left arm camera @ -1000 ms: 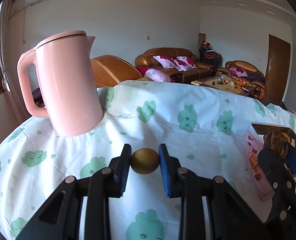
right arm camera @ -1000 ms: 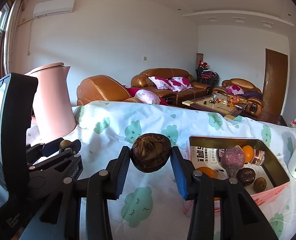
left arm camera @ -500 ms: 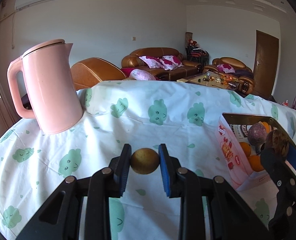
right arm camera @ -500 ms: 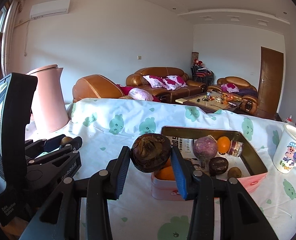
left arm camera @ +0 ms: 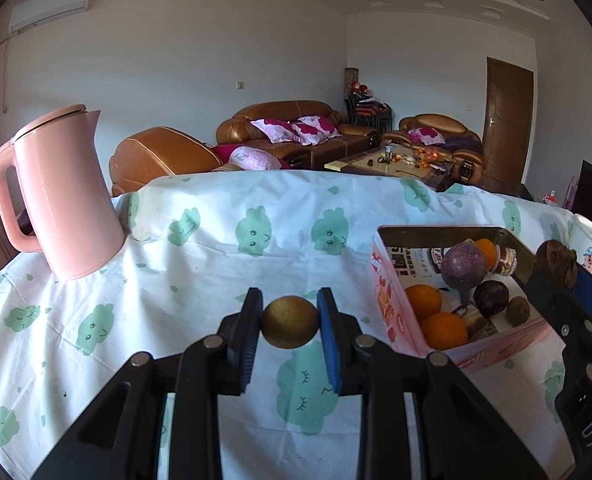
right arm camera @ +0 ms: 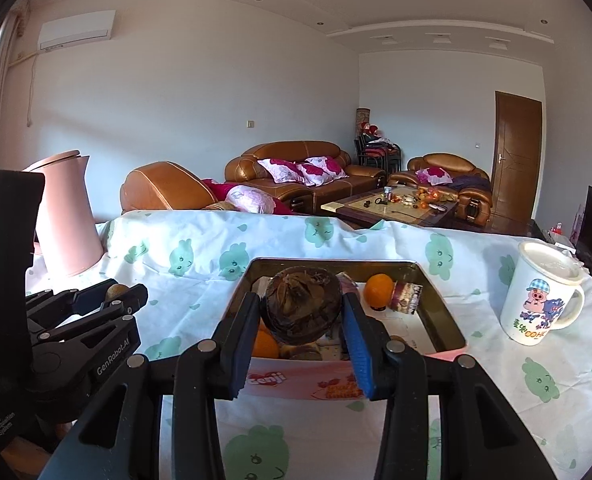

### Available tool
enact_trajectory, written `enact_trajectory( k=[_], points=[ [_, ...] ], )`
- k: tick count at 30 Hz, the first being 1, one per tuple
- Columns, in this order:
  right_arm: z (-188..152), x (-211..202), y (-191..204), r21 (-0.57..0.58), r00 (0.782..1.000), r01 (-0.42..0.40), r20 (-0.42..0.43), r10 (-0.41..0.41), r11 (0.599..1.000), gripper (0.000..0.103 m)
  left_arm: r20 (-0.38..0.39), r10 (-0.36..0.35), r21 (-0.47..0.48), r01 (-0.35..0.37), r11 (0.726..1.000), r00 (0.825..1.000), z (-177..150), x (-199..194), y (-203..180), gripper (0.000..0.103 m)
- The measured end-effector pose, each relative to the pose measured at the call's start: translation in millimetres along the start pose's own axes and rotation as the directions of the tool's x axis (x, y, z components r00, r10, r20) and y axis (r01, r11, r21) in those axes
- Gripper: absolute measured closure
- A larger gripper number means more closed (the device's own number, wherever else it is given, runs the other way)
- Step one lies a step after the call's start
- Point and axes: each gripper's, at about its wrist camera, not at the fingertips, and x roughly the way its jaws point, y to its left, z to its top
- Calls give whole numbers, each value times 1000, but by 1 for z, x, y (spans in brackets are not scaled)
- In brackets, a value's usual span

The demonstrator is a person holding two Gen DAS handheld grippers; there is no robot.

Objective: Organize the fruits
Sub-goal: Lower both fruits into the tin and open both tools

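The pink tin (right arm camera: 448, 322), already holding oranges and dark fruit, sits on the tabletop (right arm camera: 476, 392) directly ahead of and below the right tool (right arm camera: 302, 320), which pinches a dark wrinkled fruit (right arm camera: 303, 307) over the tin's near wall. The left tool (left arm camera: 289, 322) pinches a small yellow-brown fruit (left arm camera: 289, 321). From it the tin lies to the right, so the right tool is judged nearer for release.

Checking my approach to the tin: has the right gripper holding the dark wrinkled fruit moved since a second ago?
Yes. The right gripper has swung rightward: the pink rectangular tin, earlier off to its right, now sits directly behind its dark wrinkled fruit.
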Motion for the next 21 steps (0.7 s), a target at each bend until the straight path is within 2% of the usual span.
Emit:
enact_trajectory(
  k=[13, 21],
  points=[
    [6, -4, -56, 44, 993, 114, 26, -115, 992, 59, 34, -79, 65, 77, 995, 996, 14, -3, -58, 73],
    [12, 6, -77, 42, 979, 201, 30, -202, 979, 59, 12, -148, 63, 147, 987, 989, 28, 14, -90, 73]
  ],
)
